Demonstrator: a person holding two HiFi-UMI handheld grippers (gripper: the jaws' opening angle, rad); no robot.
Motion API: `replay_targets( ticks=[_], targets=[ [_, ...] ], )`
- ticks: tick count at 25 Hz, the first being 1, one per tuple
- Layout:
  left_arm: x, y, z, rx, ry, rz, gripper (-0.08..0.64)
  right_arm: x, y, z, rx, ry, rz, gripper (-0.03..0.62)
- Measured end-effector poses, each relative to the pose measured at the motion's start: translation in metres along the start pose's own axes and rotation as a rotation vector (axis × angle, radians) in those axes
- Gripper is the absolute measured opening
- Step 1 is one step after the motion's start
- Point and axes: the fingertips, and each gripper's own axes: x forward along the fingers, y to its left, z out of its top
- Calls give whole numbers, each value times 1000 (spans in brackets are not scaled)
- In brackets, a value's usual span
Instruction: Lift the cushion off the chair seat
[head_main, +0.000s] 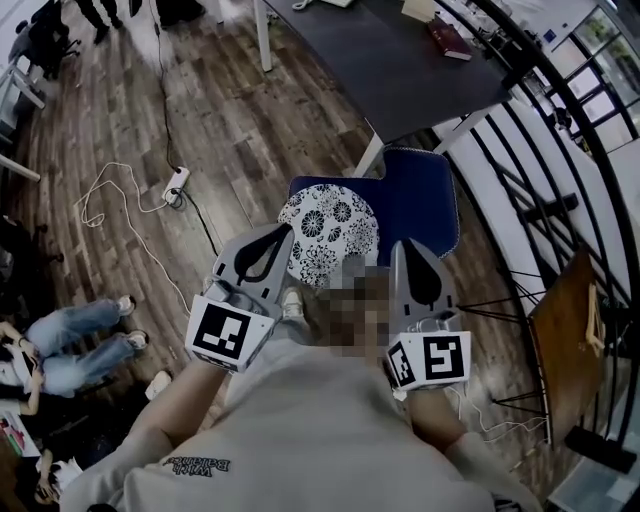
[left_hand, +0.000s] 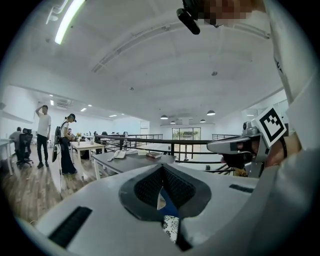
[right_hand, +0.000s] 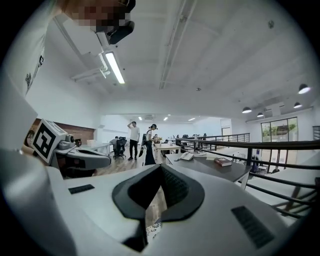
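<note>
A round cushion (head_main: 328, 232) with a black-and-white flower print lies on the blue seat of a chair (head_main: 425, 200) just ahead of me. In the head view both grippers are held level, side by side, short of the chair. My left gripper (head_main: 281, 232) points at the cushion's near left edge, its jaws together and empty. The right gripper (head_main: 415, 245) hangs over the seat's near right part, also shut on nothing. Through the slit under the left gripper (left_hand: 161, 167) a strip of cushion (left_hand: 171, 228) and blue seat (left_hand: 167, 207) shows. The right gripper (right_hand: 160, 167) shows a sliver of cushion (right_hand: 150, 231).
A dark table (head_main: 400, 70) with a book (head_main: 448, 38) stands behind the chair. A black railing (head_main: 560, 160) runs along the right, with a wooden board (head_main: 565, 330) beside it. A power strip (head_main: 176, 183) and white cable lie on the floor at left, near a seated person's legs (head_main: 85, 345).
</note>
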Motion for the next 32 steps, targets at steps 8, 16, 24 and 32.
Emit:
replay_targets(
  ticks=[8, 16, 24, 32],
  targets=[
    [26, 21, 21, 111, -49, -94, 5, 41, -1, 15, -8, -14, -61, 2],
    [51, 24, 16, 51, -40, -111, 5, 57, -16, 4, -10, 31, -57, 2],
    [74, 17, 16, -7, -10, -94, 5, 66, -37, -8, 21, 61, -10, 2],
    [104, 3, -6, -46, 37, -115, 5, 76, -72, -38, 51, 100, -46, 3]
  ],
)
